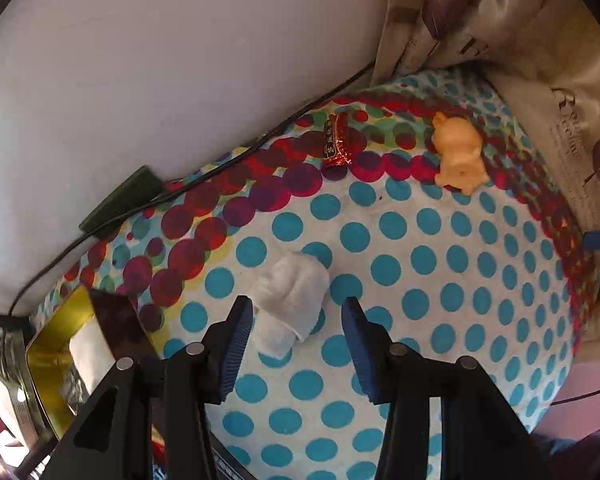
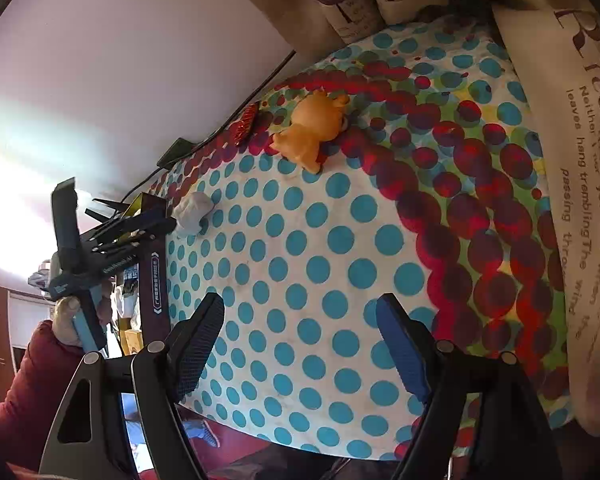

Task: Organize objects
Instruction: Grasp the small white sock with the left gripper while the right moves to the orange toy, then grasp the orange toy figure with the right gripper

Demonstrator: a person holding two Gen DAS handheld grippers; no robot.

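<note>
A white figurine (image 1: 290,300) lies on the dotted cloth (image 1: 440,280), just beyond and between the tips of my open left gripper (image 1: 298,310), not held. It also shows in the right wrist view (image 2: 192,212) with the left gripper (image 2: 140,220) beside it. An orange toy animal (image 1: 458,152) and a red candy wrapper (image 1: 336,140) lie farther off; both show in the right wrist view, the toy (image 2: 310,128) and the wrapper (image 2: 246,122). My right gripper (image 2: 300,316) is open and empty above the cloth.
A gold-lined open box (image 1: 60,360) stands at the cloth's left edge. A black adapter (image 1: 120,200) and cable run along the white wall. Printed cushions (image 1: 540,40) border the far and right sides.
</note>
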